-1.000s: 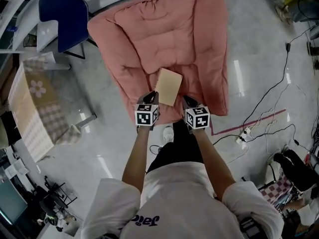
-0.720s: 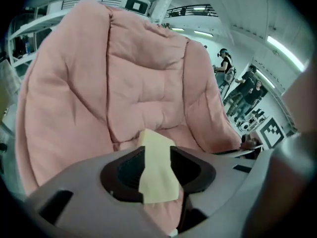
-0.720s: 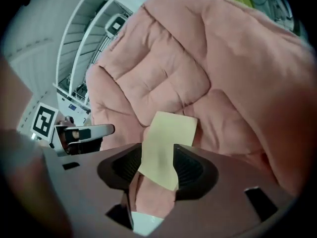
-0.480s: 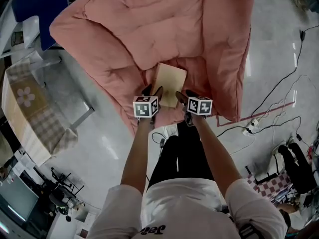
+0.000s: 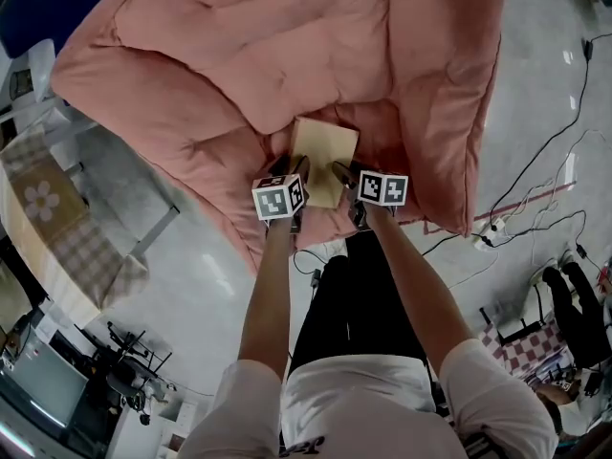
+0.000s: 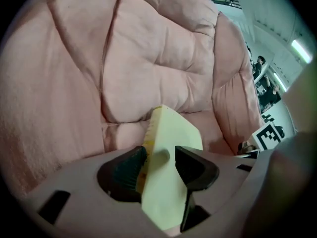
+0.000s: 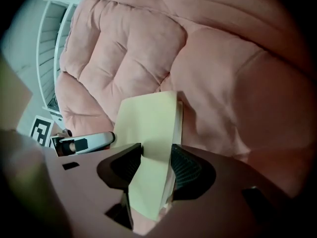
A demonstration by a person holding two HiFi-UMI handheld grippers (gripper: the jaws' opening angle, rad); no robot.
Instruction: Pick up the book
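Observation:
A pale yellow book (image 5: 324, 158) lies on the pink quilted cushion (image 5: 239, 55), its near edge towards me. My left gripper (image 5: 299, 166) straddles the book's near left corner. Its jaws are opening, with the book (image 6: 168, 172) tilted between the pads (image 6: 195, 168) and not pinched. My right gripper (image 5: 341, 173) straddles the near right corner. Its jaws are closing, and the book (image 7: 148, 148) stands between the pads (image 7: 185, 170), which are close on both sides without clearly pressing it. In the right gripper view my left gripper (image 7: 84, 143) shows beside the book.
The cushion spreads over a shiny grey floor (image 5: 201, 256). A low table with a checked, flowered cloth (image 5: 57, 218) stands at the left, and a blue chair (image 5: 43, 3) behind it. Black cables and a power strip (image 5: 492, 228) lie on the floor at the right.
Both grippers have dropped from above the book to its near edge, and their jaws have gone from shut to wide apart around it. The head camera has leaned in closer over the cushion.

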